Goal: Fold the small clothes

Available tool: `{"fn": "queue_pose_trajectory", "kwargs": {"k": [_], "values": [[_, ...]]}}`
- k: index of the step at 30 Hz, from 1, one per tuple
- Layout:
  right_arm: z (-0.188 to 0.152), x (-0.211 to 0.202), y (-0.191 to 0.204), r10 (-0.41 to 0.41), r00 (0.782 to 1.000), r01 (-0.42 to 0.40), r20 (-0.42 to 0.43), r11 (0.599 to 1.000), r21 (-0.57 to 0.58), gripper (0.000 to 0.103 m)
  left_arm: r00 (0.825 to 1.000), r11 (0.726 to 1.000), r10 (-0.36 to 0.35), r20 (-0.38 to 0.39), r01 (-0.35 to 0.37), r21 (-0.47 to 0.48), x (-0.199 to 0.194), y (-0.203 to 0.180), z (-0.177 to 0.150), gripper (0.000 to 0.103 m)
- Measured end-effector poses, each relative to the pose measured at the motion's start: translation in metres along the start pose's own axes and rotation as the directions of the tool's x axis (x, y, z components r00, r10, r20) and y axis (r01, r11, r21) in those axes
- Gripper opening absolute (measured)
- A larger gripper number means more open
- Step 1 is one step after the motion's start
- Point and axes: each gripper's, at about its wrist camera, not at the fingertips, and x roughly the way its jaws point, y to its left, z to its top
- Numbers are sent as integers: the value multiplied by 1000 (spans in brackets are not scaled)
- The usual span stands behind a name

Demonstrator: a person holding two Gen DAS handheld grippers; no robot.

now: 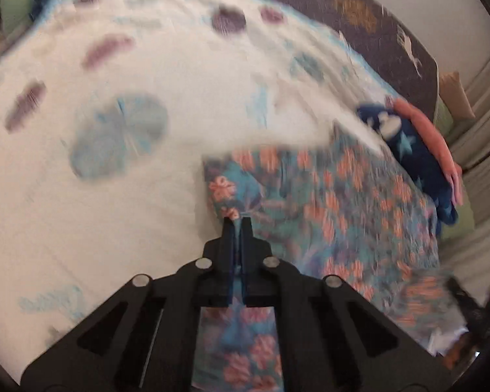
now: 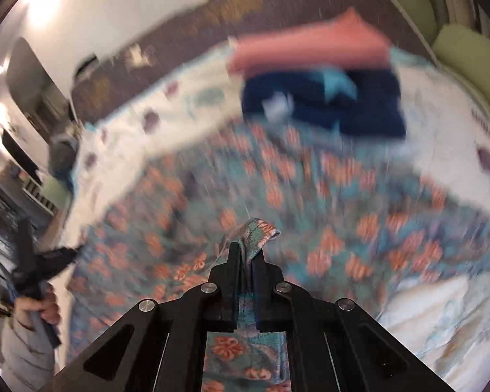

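Step in hand: mid-fold of the floral cloth (image 1: pixel 326 202), both tongs engaged. Frames are motion-blurred, so fine detail can't be read.

L gripper (image 1: pixel 237 220): jaws narrow, clamped on a corner/edge of the floral cloth; fabric shows between the fingers and runs back under the tool. R gripper (image 2: pixel 247 248): jaws narrow, pinching a bunched fold of the same cloth, a small loop of it poking out past the tips.

Location: the floral cloth lies spread across the bed sheet (image 1: pixel 147 196) (white w/ purple and blue blotches), stretched between the two grip points. In the R view the L tool and the hand (image 2: pixel 39 307) holding it sit at the cloth's far left edge. Beyond the cloth, near the sheet's far side: a dark blue garment (image 2: pixel 323 104) w/ star print, and a pink piece (image 2: pixel 310 45) touching it, looks like on top. Whether those two are already folded: can't tell.

Next move, as judged: carry both held edges over together to meet the opposite edge, keep tension even so no creases form, lower flat, then release both grips. Risk: uneven travel gives a skewed fold.
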Motion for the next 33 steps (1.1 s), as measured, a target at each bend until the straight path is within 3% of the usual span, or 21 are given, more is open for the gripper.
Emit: {"fn": "queue_pose_trajectory", "kwargs": {"k": [3,4,5,7,9,10,13,15,17,20,22,24,26,28,31,33], "values": [[12,-24,0,7,996,-7,91,1000,-3,5,992,998,-39,124,44,-40,-29,8,14,4],[14,-25,-2,2,995,-2,101,1000,-4,5,988,1000,6,154,-3,-22,-33,8,16,1],[15,-20,-3,-5,996,5,94,1000,-4,6,980,995,91,174,-94,13,-34,7,18,1],[12,6,-9,-100,995,101,20,995,-20,13,971,982,170,170,-182,57,-25,10,17,1],[2,33,-25,-168,980,168,-103,986,-15,14,982,986,159,103,-164,39,-17,24,11,2],[-3,37,-31,-162,979,164,-125,986,8,14,986,989,140,90,-143,26,-17,30,7,2],[-11,26,-49,-85,995,90,-59,991,95,21,992,993,102,73,-105,45,-19,32,-5,10],[-9,20,-55,-53,997,59,-59,991,117,22,997,994,72,41,-75,76,-15,24,-11,38],[-5,17,-57,-31,997,38,-65,993,110,28,999,992,52,1,-52,116,-7,11,-17,47],[-4,12,-56,-19,996,27,-82,995,100,44,993,978,115,-3,-112,178,3,-5,-25,47],[-13,3,-53,18,996,-9,-91,995,102,44,989,970,146,36,-150,194,-3,-9,-29,47],[-24,-10,-50,65,994,-59,-87,996,65,46,989,971,111,94,-128,202,-20,-12,-34,47],[-33,-17,-47,84,992,-83,-91,996,16,54,990,974,71,123,-95,205,-32,-14,-37,47],[-33,-10,-44,81,989,-82,-120,997,-10,57,991,968,71,112,-96,233,-33,-19,-37,47],[-23,8,-45,70,988,-66,-134,997,35,57,984,952,153,90,-172,255,-21,-25,-35,47],[-12,24,-44,92,987,-83,-133,994,72,56,988,959,131,82,-147,241,-19,-25,-36,47]]}}
